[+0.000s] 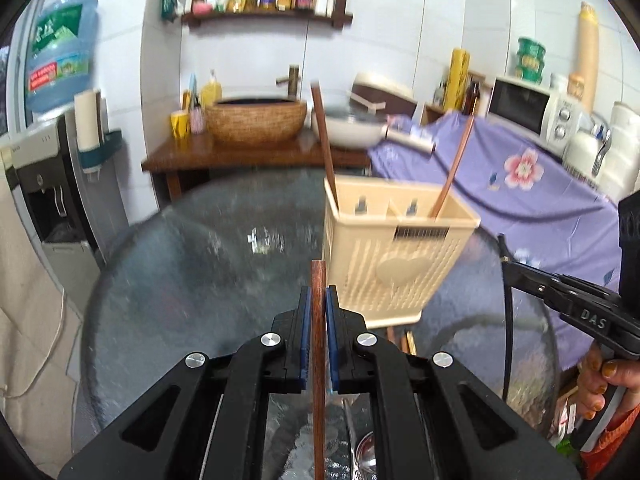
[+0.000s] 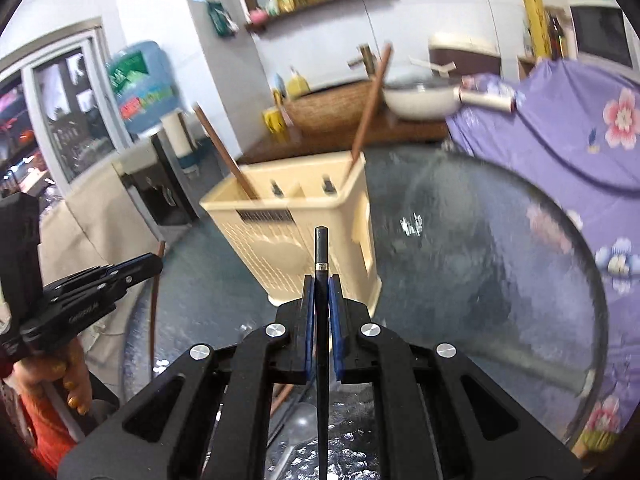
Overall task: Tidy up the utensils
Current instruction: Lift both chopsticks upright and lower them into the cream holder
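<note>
The left claw (image 1: 319, 294) is closed on a reddish-brown wooden chopstick (image 1: 319, 360); its blue pads (image 1: 305, 332) press the stick from both sides, and the stick runs along the fingers with its tip just past them. The right claw (image 2: 321, 284) is closed in the same way on a black chopstick with a thin silver ring (image 2: 321, 300). Both sticks are in the air above the round dark glass table (image 1: 180, 264).

The cream plastic utensil basket with slotted walls and a heart shape on the front (image 1: 394, 258) stands on this table, near both claws. It has two compartments. One brown chopstick (image 1: 323, 136) leans in the left compartment and another brown chopstick (image 1: 454, 168) leans in the right one.

I think the main risk is the light basket. It is tall and looks thin-walled, so a stick that meets the rim or a wall at an angle could push it along the smooth glass or tip it over. The two leaning chopsticks also cross the space above the openings, so an incoming stick could knock them out. Each stick is held only by a narrow pinch, so it may turn between the pads if its tip catches. Both claws are close to the same basket, and they could hit each other. A mixed pair, black with brown, is also possible if the compartment is chosen wrongly.
</note>
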Demonstrator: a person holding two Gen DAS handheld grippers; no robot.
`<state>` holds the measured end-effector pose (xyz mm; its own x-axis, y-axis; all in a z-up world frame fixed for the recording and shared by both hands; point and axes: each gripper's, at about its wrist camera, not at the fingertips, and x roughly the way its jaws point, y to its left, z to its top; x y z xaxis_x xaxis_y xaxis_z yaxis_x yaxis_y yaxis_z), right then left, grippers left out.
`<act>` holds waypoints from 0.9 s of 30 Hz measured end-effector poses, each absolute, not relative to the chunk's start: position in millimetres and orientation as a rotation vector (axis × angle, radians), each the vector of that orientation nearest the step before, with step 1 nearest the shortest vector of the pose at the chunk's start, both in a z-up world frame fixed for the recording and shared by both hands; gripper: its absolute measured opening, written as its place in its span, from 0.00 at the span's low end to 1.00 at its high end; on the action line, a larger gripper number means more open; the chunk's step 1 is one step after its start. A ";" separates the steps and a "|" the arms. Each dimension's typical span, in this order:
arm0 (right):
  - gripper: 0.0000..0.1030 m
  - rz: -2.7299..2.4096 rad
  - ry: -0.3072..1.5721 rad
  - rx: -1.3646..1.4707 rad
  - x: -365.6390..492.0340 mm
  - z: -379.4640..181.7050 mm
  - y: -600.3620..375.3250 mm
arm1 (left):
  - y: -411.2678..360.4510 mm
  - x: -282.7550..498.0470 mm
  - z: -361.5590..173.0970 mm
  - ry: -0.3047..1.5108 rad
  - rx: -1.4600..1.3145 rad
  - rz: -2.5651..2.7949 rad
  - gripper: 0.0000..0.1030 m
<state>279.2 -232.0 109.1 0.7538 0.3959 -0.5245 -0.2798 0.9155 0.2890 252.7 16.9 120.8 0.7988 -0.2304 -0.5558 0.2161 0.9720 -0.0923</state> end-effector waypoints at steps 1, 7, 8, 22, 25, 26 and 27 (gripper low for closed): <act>0.08 0.385 0.602 0.198 275.2 116.5 -234.0 | 16.9 250.9 126.6 0.585 -0.027 -0.240 0.07; 0.08 0.431 0.562 0.184 256.1 141.5 -240.0 | 19.4 240.3 148.6 0.531 -0.026 -0.248 0.07; 0.08 0.441 0.559 0.183 254.1 144.8 -240.7 | 21.2 239.2 151.1 0.524 -0.023 -0.248 0.07; 0.08 0.474 0.532 0.124 244.4 166.2 -235.7 | 30.6 230.2 165.5 0.499 -0.028 -0.266 0.07; 0.08 0.494 0.532 0.130 245.6 171.5 -234.8 | 31.0 230.3 171.2 0.491 -0.029 -0.270 0.07; 0.08 0.497 0.530 0.130 245.5 173.0 -234.2 | 30.8 230.1 173.1 0.488 -0.028 -0.270 0.07; 0.08 0.499 0.529 0.131 246.4 174.2 -233.7 | 30.8 229.6 175.9 0.482 -0.027 -0.273 0.07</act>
<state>246.4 -233.7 174.2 0.7474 0.4875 -0.4513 -0.4213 0.8731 0.2453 229.6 30.8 175.9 0.8505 -0.2653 -0.4541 0.2526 0.9634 -0.0897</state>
